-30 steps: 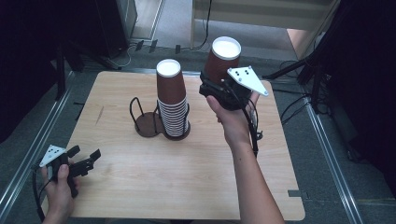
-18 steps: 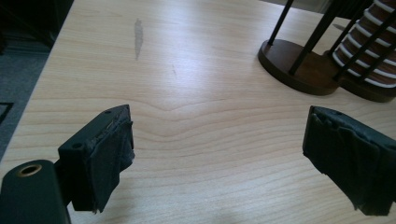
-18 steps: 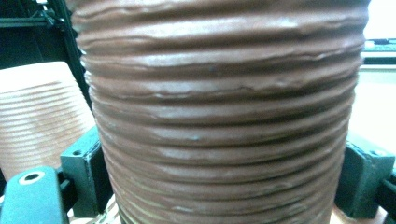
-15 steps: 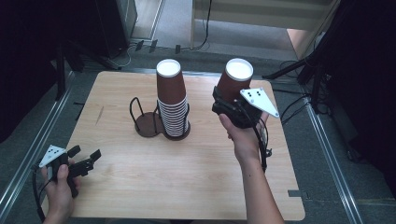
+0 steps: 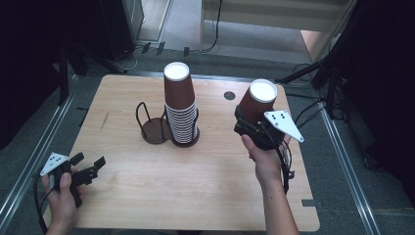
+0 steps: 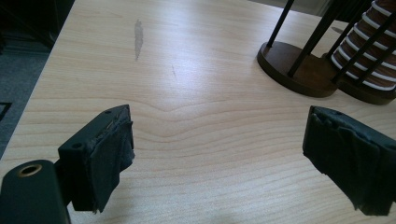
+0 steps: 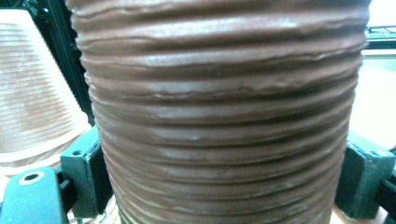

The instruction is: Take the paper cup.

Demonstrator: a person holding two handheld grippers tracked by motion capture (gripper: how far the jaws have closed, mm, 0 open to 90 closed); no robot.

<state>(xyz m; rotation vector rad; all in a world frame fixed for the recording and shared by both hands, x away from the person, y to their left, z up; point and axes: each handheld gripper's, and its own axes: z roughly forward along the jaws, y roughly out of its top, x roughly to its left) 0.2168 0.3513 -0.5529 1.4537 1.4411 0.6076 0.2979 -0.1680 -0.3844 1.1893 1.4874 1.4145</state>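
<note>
Right tongs (image 5: 247, 128): clamped on a single brown ribbed paper cup (image 5: 258, 100), one jaw on each side of its wall, as the right gripper view made plain, the cup (image 7: 219, 116) pressed between both jaws.
Cup position: held upside down, white base facing up, over the right part of the worktop (image 5: 195, 181), clear of the surface and well apart from the stack.
Right hand (image 5: 266, 156): wrapped round the gripper body from below, forearm coming in from the near edge, grey three-cornered plate on top.
Cup stack (image 5: 179, 105): upside-down brown cups nested tall, standing in one ring of a dark wire holder (image 5: 154, 129) near the middle of the worktop; the holder's other ring, to its left, was bare.
Left tongs (image 5: 90, 166): wide apart, nothing between them; the left gripper view showed bare wood grain in the gap, and the holder base (image 6: 299, 65) farther off at upper right.
Left hand (image 5: 63, 188): low at the near left corner of the worktop, gripping its tool.
Worktop marks: a faint grey smear (image 6: 138, 37) on the left side and a dark round spot (image 5: 229, 95) near the far edge.
</note>
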